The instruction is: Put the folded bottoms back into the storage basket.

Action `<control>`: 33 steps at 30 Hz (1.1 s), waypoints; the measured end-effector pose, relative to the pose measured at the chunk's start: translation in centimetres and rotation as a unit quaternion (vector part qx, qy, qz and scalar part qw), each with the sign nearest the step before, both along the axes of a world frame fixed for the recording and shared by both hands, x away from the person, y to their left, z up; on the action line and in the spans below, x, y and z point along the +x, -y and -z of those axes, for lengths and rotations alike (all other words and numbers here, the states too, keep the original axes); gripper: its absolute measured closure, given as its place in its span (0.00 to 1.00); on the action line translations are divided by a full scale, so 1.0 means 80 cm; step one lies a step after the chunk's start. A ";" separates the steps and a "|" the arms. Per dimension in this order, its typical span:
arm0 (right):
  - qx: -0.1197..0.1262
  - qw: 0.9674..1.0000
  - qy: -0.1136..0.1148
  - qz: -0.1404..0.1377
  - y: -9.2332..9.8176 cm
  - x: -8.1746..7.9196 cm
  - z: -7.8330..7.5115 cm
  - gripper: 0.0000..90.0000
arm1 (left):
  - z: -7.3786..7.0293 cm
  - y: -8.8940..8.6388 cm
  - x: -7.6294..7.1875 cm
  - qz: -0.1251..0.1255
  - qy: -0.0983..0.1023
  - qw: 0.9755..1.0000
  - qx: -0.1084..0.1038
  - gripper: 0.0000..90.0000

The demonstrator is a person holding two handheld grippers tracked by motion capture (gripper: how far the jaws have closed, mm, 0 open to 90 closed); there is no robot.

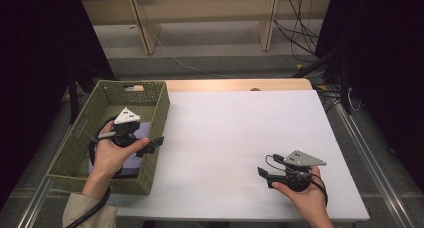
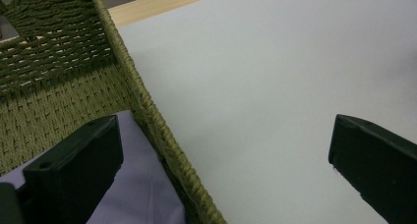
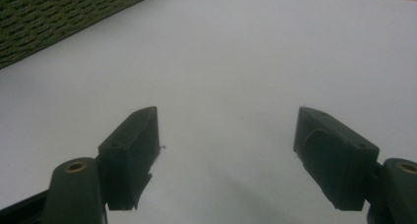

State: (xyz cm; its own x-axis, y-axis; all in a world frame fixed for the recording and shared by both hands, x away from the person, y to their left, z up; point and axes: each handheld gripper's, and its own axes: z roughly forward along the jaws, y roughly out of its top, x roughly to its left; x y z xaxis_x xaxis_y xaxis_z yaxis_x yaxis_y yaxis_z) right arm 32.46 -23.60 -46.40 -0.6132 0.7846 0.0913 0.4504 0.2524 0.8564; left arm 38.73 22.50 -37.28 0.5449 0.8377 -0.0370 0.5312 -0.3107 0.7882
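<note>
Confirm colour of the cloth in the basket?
Pale lilac cloth, lying in the olive-green woven basket; left gripper view shows it best.

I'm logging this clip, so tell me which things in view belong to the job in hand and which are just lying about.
Part of the job:
- woven green basket
- lilac cloth lying in the basket
- left gripper, fingers open over the basket's rim
- right gripper, open over the white table top

Just lying about:
- cables on the floor behind the table
- wooden furniture legs

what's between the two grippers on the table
Just bare white table top and the basket's near wall, seen in the high view. The left gripper hangs open over that wall; the right gripper is open too.
</note>
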 end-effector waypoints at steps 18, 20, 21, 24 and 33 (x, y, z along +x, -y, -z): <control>0.003 1.000 0.000 -0.003 0.008 -0.001 0.001 0.29 | 0.001 0.022 -0.025 0.032 0.026 0.999 -0.009 0.00; 0.004 1.000 -0.001 -0.003 0.009 -0.002 0.001 0.29 | 0.000 0.023 -0.027 0.033 0.025 0.999 -0.009 0.00; 0.004 1.000 -0.001 -0.003 0.009 -0.002 0.001 0.29 | 0.000 0.023 -0.028 0.034 0.025 0.999 -0.010 0.00; 0.006 1.000 -0.001 -0.003 0.009 -0.002 0.002 0.29 | 0.000 0.024 -0.032 0.037 0.023 0.999 -0.012 0.00; 0.007 1.000 -0.002 -0.003 0.008 -0.001 0.003 0.29 | 0.003 0.027 -0.042 0.052 0.024 0.998 -0.013 0.00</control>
